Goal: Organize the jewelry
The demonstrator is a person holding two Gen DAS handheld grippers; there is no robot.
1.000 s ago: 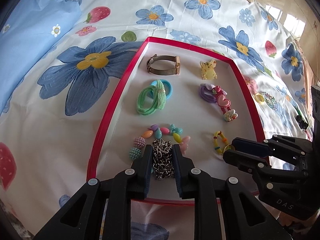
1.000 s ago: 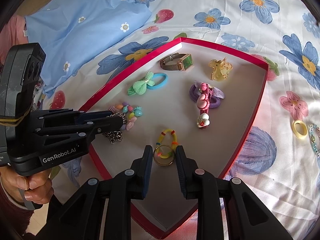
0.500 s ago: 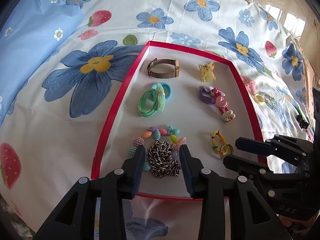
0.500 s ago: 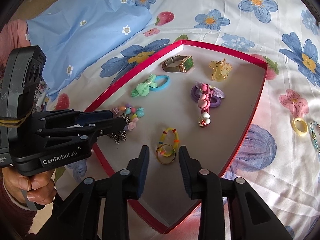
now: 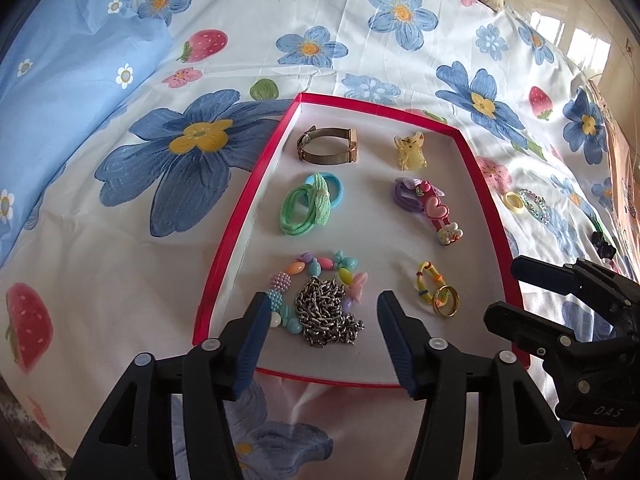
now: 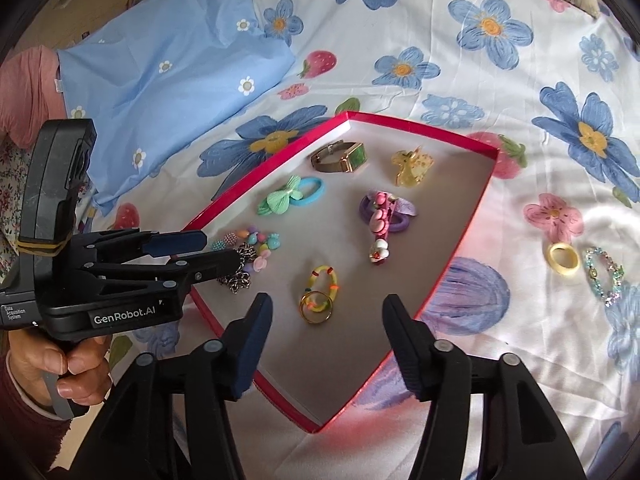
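Both grippers' jaws opened, leaving chain (image 5: 326, 316) in tray (image 5: 224, 248).

Daylit bed under a floral sheet (image 5: 360, 40), blue pillow (image 6: 168, 64) beside

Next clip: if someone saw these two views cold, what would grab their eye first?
Probably the red-rimmed tray on the flowered bedsheet, with jewelry laid out in two neat columns. Nearest the cameras, the silver chain lies heaped inside the pastel bead bracelet before the open left gripper, and the gold ring rests against a yellow loop before the open right gripper. A yellow ring and a sparkly bracelet lie outside, on the sheet.
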